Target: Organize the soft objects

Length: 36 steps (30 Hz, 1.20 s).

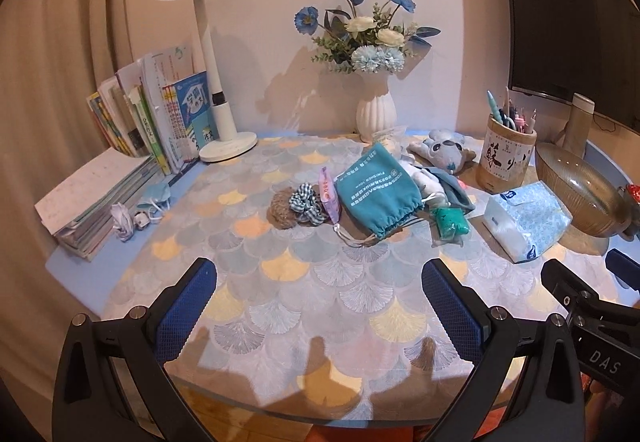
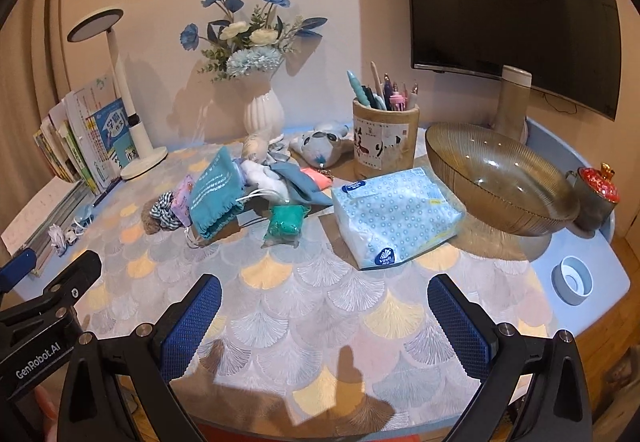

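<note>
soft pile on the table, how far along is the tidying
Nothing looks done: the ribbed glass bowl is empty. Nothing is in hand; the left claw and right claw hover open. Left: the teal drawstring pouch, checked scrunchie, grey plush toy and other soft items.

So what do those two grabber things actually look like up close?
Each is a black plastic frame with silver screws and two fingers faced in blue, cross-hatched pads. The left gripper has "GenRobot.AI" in white on its side; the right gripper shows "DAS".
</note>
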### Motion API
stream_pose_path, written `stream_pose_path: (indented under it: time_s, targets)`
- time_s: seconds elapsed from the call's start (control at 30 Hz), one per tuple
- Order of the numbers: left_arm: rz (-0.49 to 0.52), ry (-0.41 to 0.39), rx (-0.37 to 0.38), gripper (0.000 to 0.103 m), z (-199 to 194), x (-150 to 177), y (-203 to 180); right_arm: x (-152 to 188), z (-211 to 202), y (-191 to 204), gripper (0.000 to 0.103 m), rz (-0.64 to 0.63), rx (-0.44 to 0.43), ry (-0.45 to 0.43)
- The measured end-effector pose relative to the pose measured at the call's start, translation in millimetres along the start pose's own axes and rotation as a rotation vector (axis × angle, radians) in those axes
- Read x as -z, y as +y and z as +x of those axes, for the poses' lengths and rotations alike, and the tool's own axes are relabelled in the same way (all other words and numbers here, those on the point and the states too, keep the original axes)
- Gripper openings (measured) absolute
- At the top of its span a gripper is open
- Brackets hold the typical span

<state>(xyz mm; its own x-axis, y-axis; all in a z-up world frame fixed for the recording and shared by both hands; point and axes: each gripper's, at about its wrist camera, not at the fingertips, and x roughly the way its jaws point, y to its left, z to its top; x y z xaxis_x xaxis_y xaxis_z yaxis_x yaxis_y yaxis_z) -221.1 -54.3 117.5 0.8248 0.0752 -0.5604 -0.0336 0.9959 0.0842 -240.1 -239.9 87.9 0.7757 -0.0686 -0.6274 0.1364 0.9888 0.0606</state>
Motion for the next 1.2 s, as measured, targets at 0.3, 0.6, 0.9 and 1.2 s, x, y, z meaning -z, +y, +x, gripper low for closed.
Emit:
stream_pose_path:
  time_s: [0.3,0.6,0.9,1.2]
  targets:
    - [0.002,-0.001,0.006,0.102,-4.6,-1.4,-4.7,-2.1,-1.6,1.7,0.103,-0.005,-0.006,0.006]
    - [0.009,0.024,0.024,0.102,5.0,-4.6,5.5,-1.5,5.7,-3.2,0.103,0.014,-0.014,0.035]
    - [-0.194,0.068,0.077,0.102,36.7,-6.9,94.1,-4.0,31.6,-39.0,0.103,0.116,0.026,0.087]
    - [-0.223,0.150,0.180,0.102,104.6,-21.8,112.7,-3.2,76.2,-50.6,0.103,0.107,0.093,0.185]
